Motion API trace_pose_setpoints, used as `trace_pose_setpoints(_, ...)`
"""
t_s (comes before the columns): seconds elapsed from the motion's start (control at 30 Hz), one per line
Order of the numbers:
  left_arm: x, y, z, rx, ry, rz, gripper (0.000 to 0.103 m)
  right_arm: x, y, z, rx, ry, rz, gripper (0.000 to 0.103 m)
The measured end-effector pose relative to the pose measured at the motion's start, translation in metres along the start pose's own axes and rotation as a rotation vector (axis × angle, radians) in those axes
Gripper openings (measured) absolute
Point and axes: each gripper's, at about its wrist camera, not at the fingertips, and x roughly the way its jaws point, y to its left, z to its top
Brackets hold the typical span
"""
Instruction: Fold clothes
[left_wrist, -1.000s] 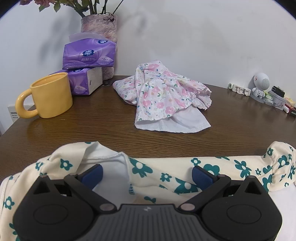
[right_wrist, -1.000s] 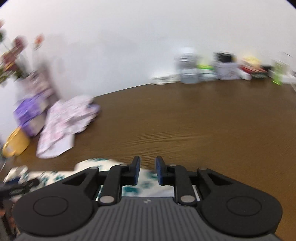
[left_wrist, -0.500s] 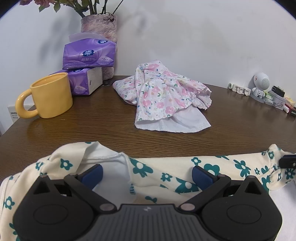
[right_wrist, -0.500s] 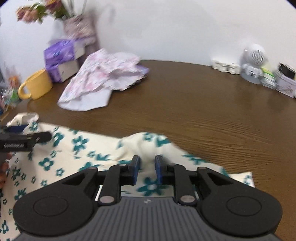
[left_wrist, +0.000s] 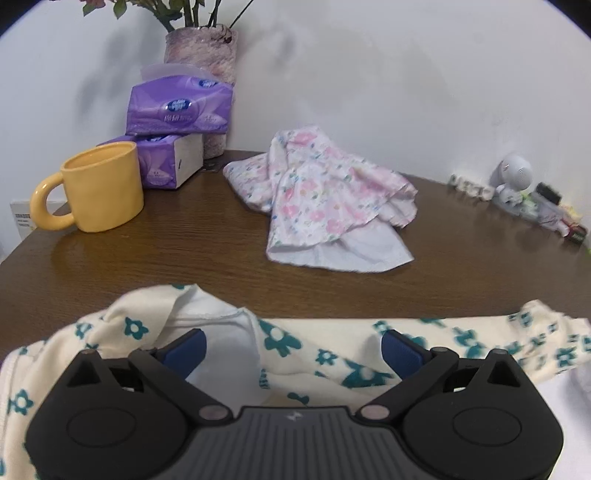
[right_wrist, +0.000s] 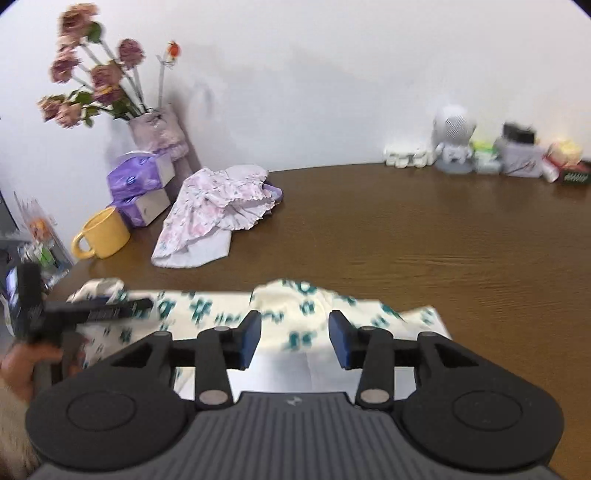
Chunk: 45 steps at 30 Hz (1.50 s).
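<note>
Jaws on both grippers are standing open: the left gripper (left_wrist: 291, 345) is spreading wide over the shirt (left_wrist: 325, 350), and the right gripper (right_wrist: 294, 334) is gaping around a raised bump of the same cloth, gripping nothing. Cream with teal flowers, the shirt is lying at the near edge of the counter (right_wrist: 424, 236), running left to right as a long band, so its long axis is crossing both grippers' line of sight. In the left view a collar-like opening with a white lining is sitting just ahead of the left jaw, which suggests the neck end is lying to the left, though this is a judgement. The left gripper is sitting over that end, while the right one is hovering nearer the middle, with the bump directly ahead of it and the free right end beyond. A pink dress (left_wrist: 325, 195) is lying crumpled farther back, left of centre, well apart from both grippers, near a mug (left_wrist: 99, 188) and tissue packs (left_wrist: 177, 107). Whether a fold has just been laid or is being set up, I cannot tell.
</note>
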Motion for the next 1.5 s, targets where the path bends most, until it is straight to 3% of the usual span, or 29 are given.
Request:
trace_pose_setpoints(0.17, -0.053, -0.008, -0.008, 0.026, -0.003, -0.144, 0.102, -0.040, 0.005, -0.046, -0.010, 0.078, -0.024, 0.041)
trace_pose_setpoints(0.3, -0.091, -0.017, -0.037, 0.110, 0.021, -0.201, 0.102, -0.070, 0.008, -0.083, -0.016, 0.143, -0.042, 0.041)
trace_pose_setpoints(0.5, -0.132, -0.034, -0.095, 0.193, 0.066, -0.237, 0.102, -0.078, 0.012, -0.109, -0.058, 0.177, -0.055, 0.041)
trace_pose_setpoints(0.67, -0.133, -0.041, -0.119, 0.201, 0.093, -0.200, 0.101, -0.077, 0.015, -0.122, -0.088, 0.192, -0.082, 0.040)
trace_pose_setpoints(0.73, -0.130, -0.041, -0.122, 0.204, 0.100, -0.168, 0.101, -0.076, 0.016, -0.127, -0.100, 0.198, -0.093, 0.035)
trace_pose_setpoints(0.8, -0.127, -0.038, -0.124, 0.193, 0.118, -0.156, 0.101, -0.076, 0.017, -0.132, -0.112, 0.205, -0.104, 0.001)
trace_pose_setpoints(0.9, -0.128, -0.036, -0.128, 0.208, 0.104, -0.133, 0.101, -0.076, 0.016, -0.136, -0.114, 0.203, -0.108, 0.001)
trace_pose_setpoints(1.1, -0.131, -0.038, -0.136, 0.217, 0.070, -0.109, 0.102, -0.080, 0.010, -0.134, -0.084, 0.184, -0.105, 0.003)
trace_pose_setpoints(1.13, -0.131, -0.039, -0.136, 0.215, 0.068, -0.107, 0.102, -0.081, 0.009, -0.133, -0.083, 0.183, -0.106, 0.006)
trace_pose_setpoints(1.2, -0.131, -0.039, -0.137, 0.212, 0.065, -0.105, 0.102, -0.081, 0.008, -0.131, -0.081, 0.180, -0.108, 0.024)
trace_pose_setpoints(1.27, -0.132, -0.039, -0.137, 0.210, 0.062, -0.105, 0.102, -0.080, 0.008, -0.131, -0.090, 0.184, -0.111, 0.034)
trace_pose_setpoints(1.37, -0.132, -0.038, -0.138, 0.205, 0.056, -0.104, 0.102, -0.076, 0.015, -0.133, -0.130, 0.206, -0.118, 0.034)
trace_pose_setpoints(1.43, -0.132, -0.039, -0.138, 0.203, 0.052, -0.102, 0.102, -0.073, 0.020, -0.135, -0.157, 0.221, -0.123, 0.023)
trace_pose_setpoints(1.47, -0.132, -0.039, -0.138, 0.204, 0.050, -0.100, 0.102, -0.073, 0.022, -0.135, -0.163, 0.224, -0.127, 0.002)
trace_pose_setpoints(1.5, -0.132, -0.039, -0.139, 0.207, 0.048, -0.098, 0.102, -0.073, 0.024, -0.135, -0.167, 0.225, -0.132, 0.000)
